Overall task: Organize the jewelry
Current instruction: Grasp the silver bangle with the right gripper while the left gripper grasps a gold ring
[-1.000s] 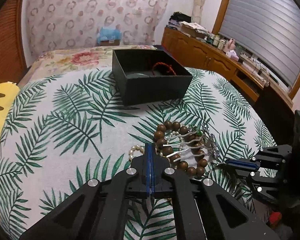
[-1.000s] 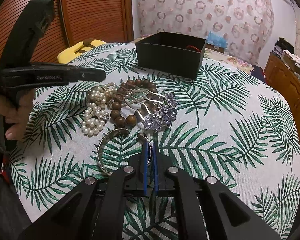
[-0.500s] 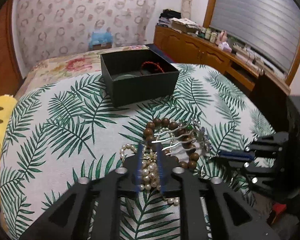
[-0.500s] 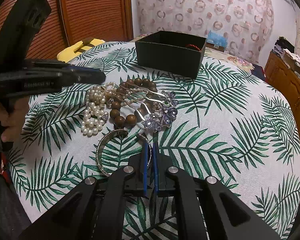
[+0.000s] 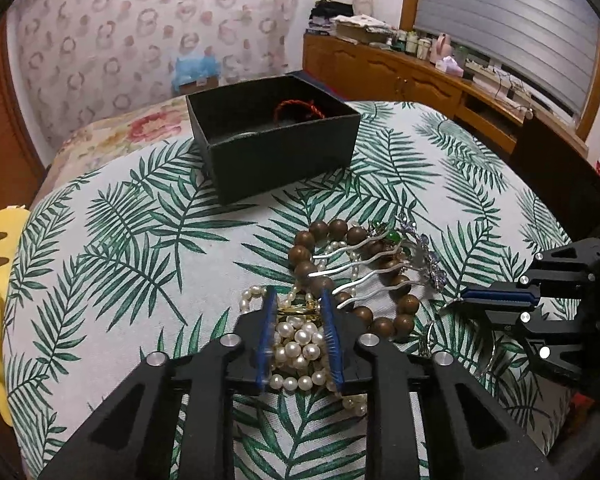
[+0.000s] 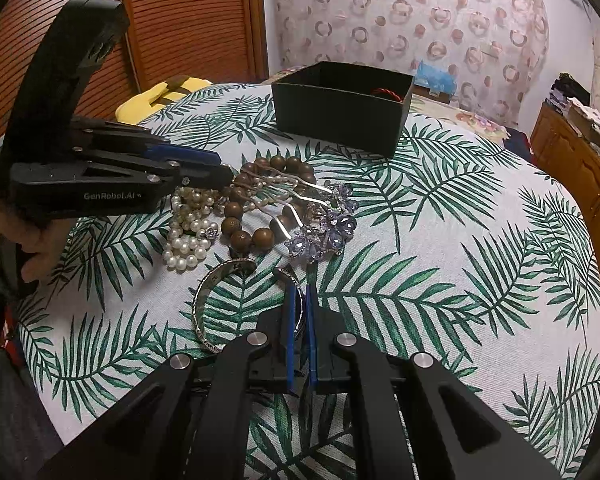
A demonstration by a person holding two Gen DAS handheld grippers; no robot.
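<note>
The task is only begun: the black box [image 5: 284, 152] holds a red cord bracelet [image 5: 296, 109], while most jewelry lies heaped on the leaf-print cloth [image 5: 112, 248]. The left gripper [image 5: 298, 334], jaws apart, straddles the pearl necklace [image 5: 300, 346]. The right gripper [image 6: 300, 336] is closed on the silver bangle [image 6: 204, 304].

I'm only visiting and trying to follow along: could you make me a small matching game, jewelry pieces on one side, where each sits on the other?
Things:
1. pearls
2. red cord
3. silver cuff
4. wooden beads

Places:
A. inside the black box
B. gripped by the right gripper
C. between the open left gripper fingers
D. under the hair comb

Pairs: 1-C, 2-A, 3-B, 4-D
</note>
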